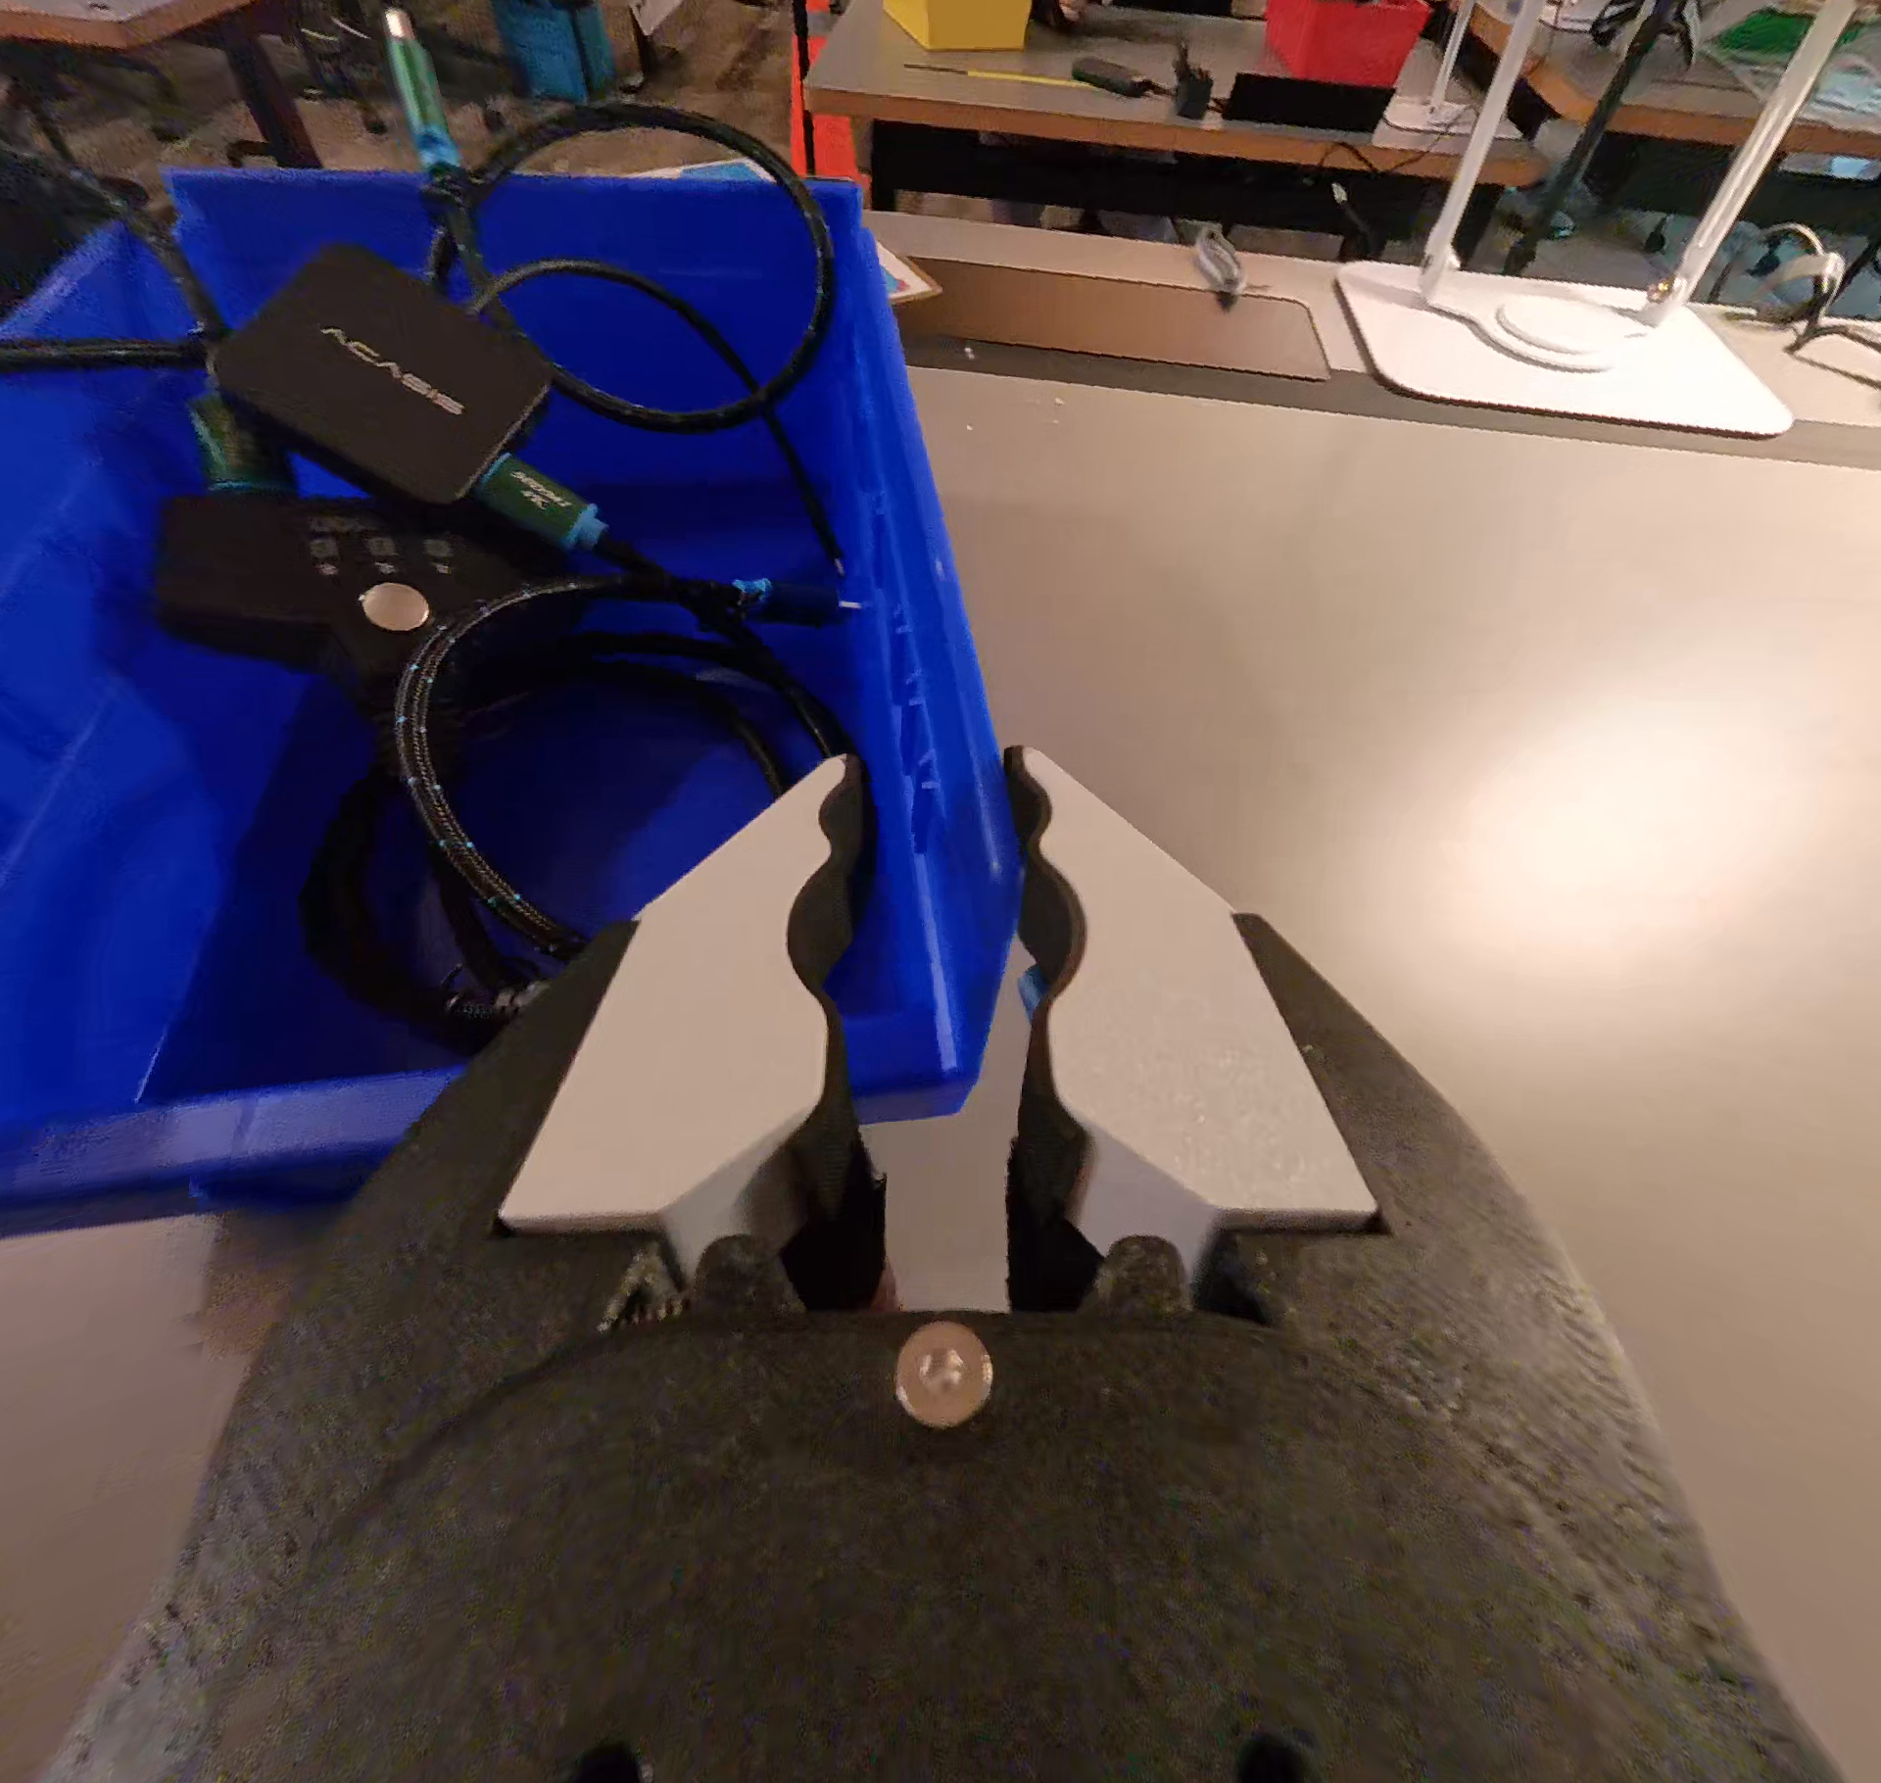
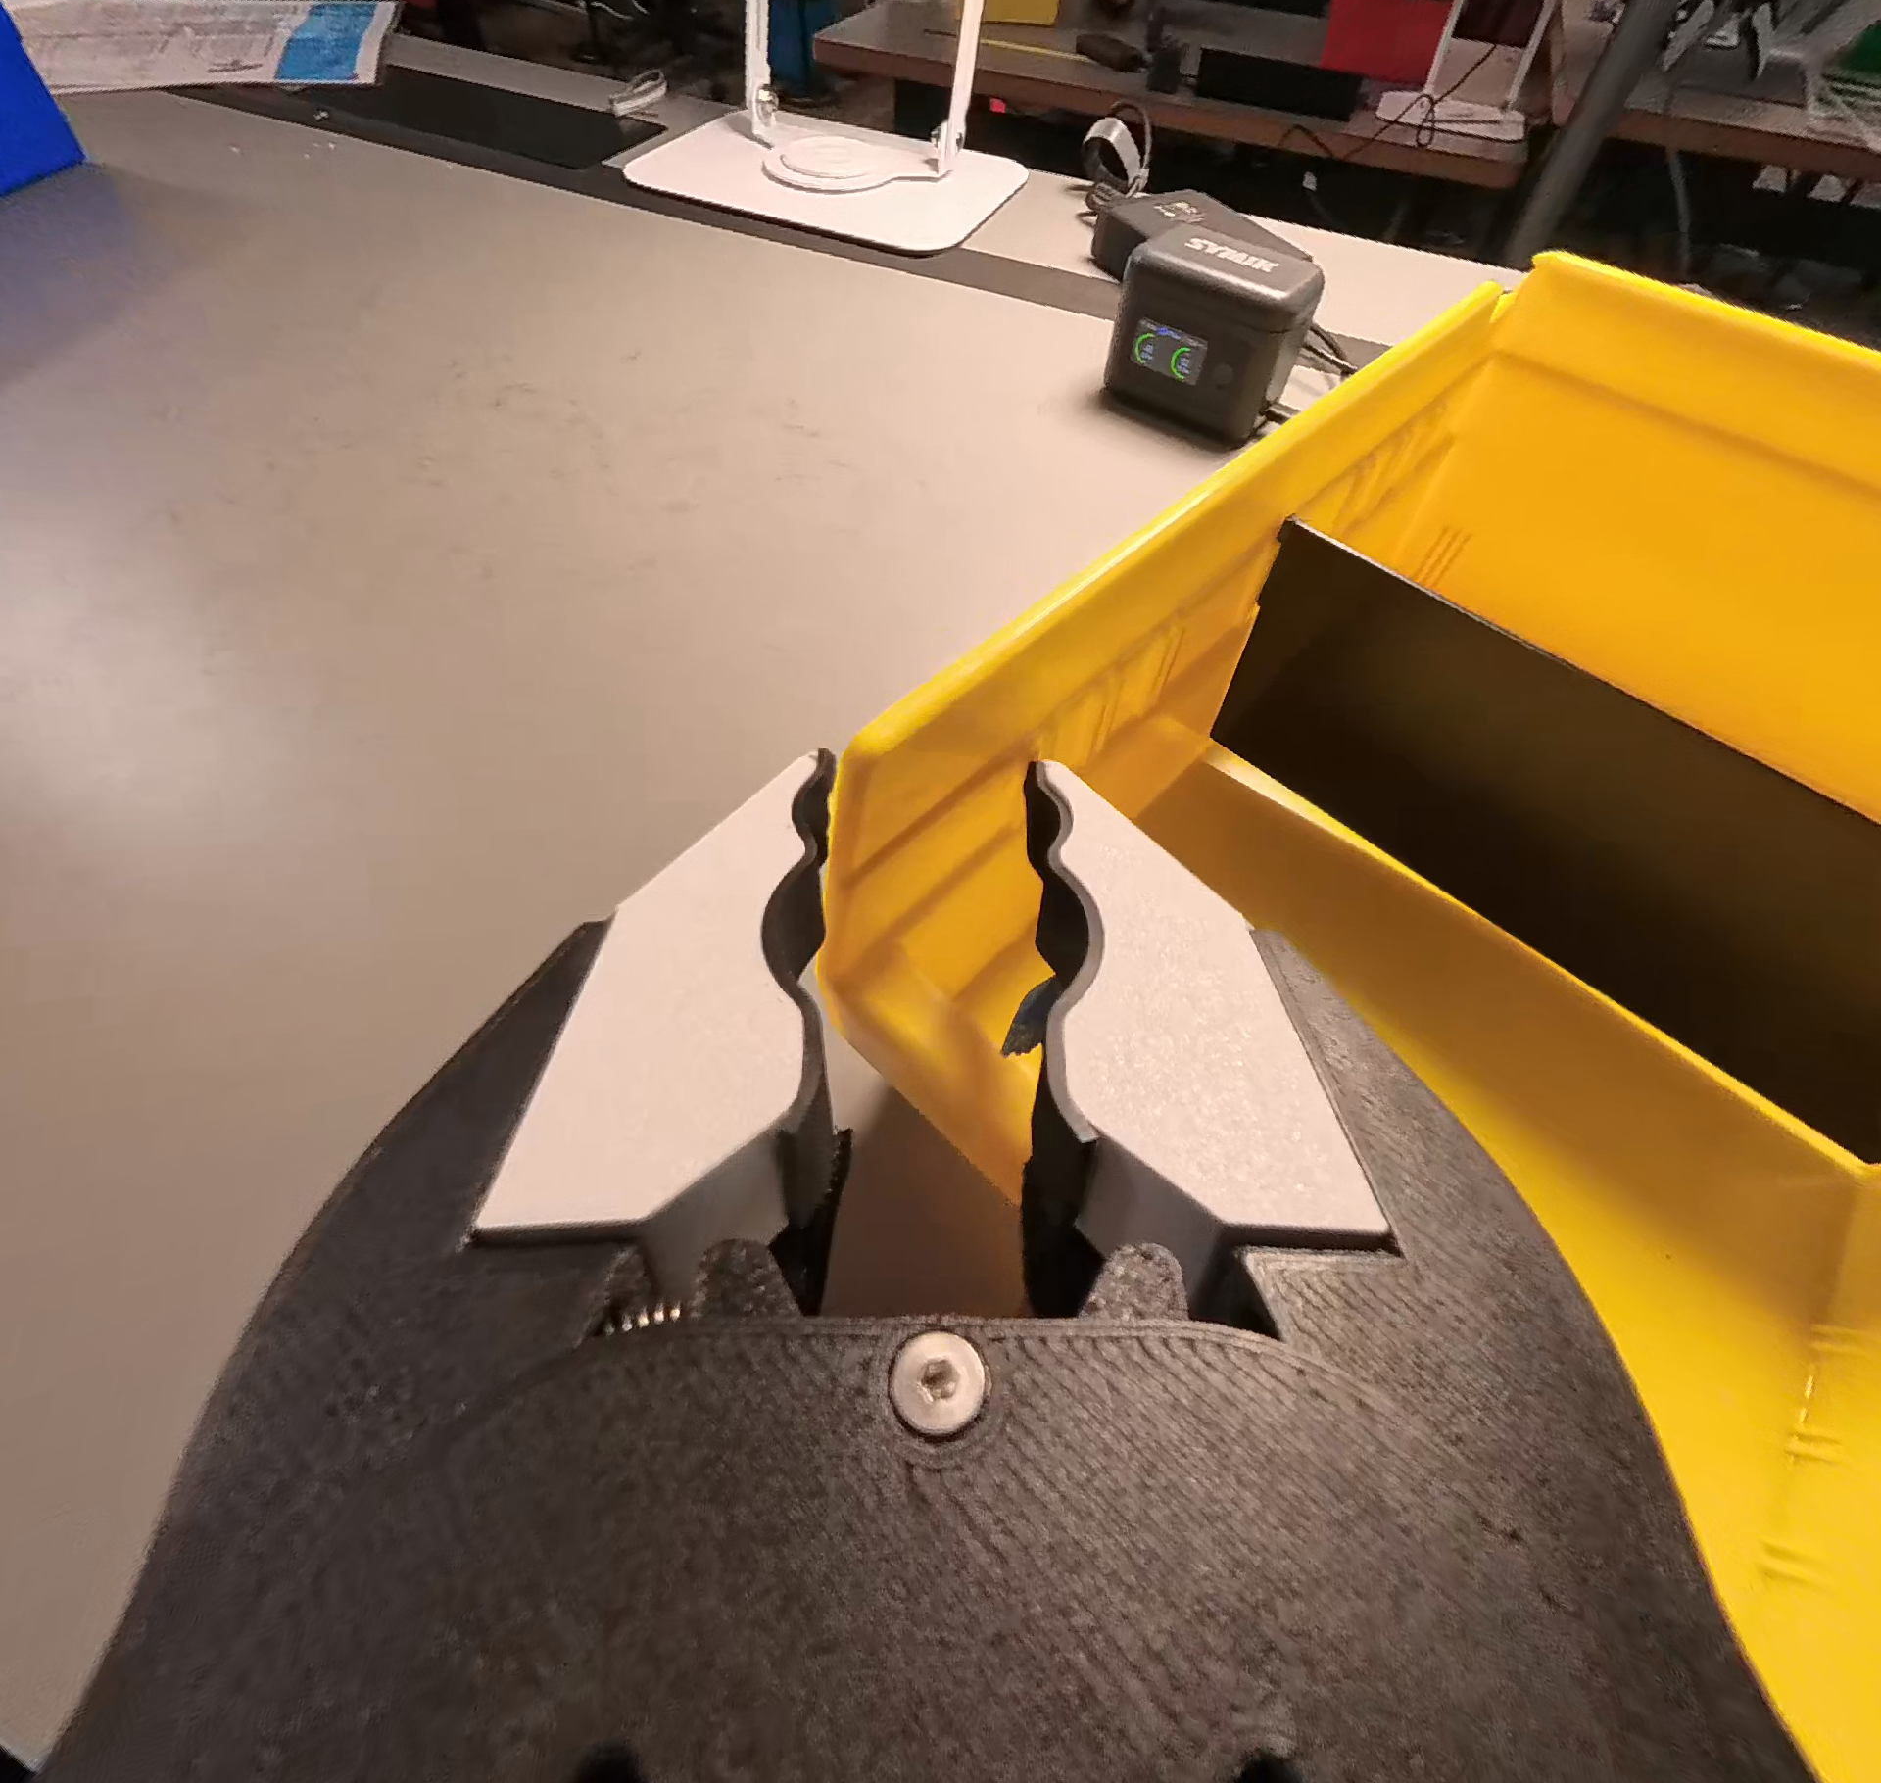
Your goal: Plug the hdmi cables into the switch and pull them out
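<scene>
Two grippers with grey fingers on rough black bodies hover over a smooth grey table (image 2: 428,472). The left gripper (image 1: 931,798) is spread apart and empty, above the near right corner of a blue plastic bin (image 1: 916,553). Inside lie two flat black boxes, the switch (image 1: 305,574) with a round silver button and another box (image 1: 382,370) partly over it, among braided black cables (image 1: 448,777). The right gripper (image 2: 926,798) is likewise parted, straddling a yellow bin's (image 2: 1588,472) corner; a black divider (image 2: 1527,767) stands inside.

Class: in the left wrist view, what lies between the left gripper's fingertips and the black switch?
The blue bin's side wall and coiled black braided cable, seen in the left wrist view.
</scene>
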Demonstrator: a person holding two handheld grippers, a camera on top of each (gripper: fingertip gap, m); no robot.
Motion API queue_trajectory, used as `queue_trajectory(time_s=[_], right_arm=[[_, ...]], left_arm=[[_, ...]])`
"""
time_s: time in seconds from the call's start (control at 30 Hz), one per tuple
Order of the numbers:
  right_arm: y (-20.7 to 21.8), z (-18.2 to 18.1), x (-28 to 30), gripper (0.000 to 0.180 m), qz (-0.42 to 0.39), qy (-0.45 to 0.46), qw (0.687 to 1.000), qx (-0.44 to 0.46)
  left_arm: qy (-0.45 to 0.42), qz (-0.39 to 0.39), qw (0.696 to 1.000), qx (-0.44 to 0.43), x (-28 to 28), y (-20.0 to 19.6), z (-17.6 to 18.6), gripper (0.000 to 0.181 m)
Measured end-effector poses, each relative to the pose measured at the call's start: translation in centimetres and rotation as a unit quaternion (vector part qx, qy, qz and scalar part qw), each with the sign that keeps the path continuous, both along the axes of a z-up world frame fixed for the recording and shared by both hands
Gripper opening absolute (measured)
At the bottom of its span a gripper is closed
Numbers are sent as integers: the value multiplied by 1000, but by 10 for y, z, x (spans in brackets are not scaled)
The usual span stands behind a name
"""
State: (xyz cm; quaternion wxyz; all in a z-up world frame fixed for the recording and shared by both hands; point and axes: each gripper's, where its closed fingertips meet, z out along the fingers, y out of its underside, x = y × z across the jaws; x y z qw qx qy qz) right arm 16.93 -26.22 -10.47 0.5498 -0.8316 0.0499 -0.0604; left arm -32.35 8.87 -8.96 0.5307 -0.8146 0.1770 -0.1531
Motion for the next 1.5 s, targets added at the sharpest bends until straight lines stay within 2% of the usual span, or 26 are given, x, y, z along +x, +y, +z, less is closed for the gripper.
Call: queue_trajectory(time_s=[0.13,0.23,0.3,0.4,0.47,0.57,0.77,0.87,1.0,1.07,1.13,1.23,1.37,1.5], right_arm=[[-11,1,2,32,-10,2,1000,-4],[-22,11,-6,27,-12,-7,1000,6],[-25,22,-14,26,-8,-10,1000,18],[-17,34,-35,31,23,-17,999,35],[-3,40,-54,28,53,1,997,48],[16,45,-69,29,60,-24,997,46],[65,54,-149,33,219,44,970,96],[91,58,-180,39,305,68,944,107],[119,67,-214,43,419,127,891,117],[127,70,-230,43,472,167,858,116],[130,70,-244,48,516,199,825,116],[137,62,-255,53,540,216,806,107],[144,46,-260,51,538,218,810,82],[148,39,-257,23,526,192,825,76]], left_arm=[[-34,6,999,18,-11,-9,19,20],[-68,11,994,89,-18,-31,64,21],[-94,-22,988,124,-7,-48,92,22],[-167,-124,970,124,33,-70,112,23],[-209,-188,954,104,66,-79,112,26],[-241,-249,936,57,113,-85,100,30],[-223,-353,908,-17,203,-107,72,39],[-202,-458,864,-49,245,-135,63,43],[-230,-618,750,-54,276,-179,71,49],[-267,-658,701,-63,279,-190,77,51],[-305,-667,676,-73,281,-190,80,53],[-319,-655,680,-82,285,-183,71,52],[-273,-651,704,-78,294,-182,52,52],[-251,-661,703,-78,299,-190,44,52]])
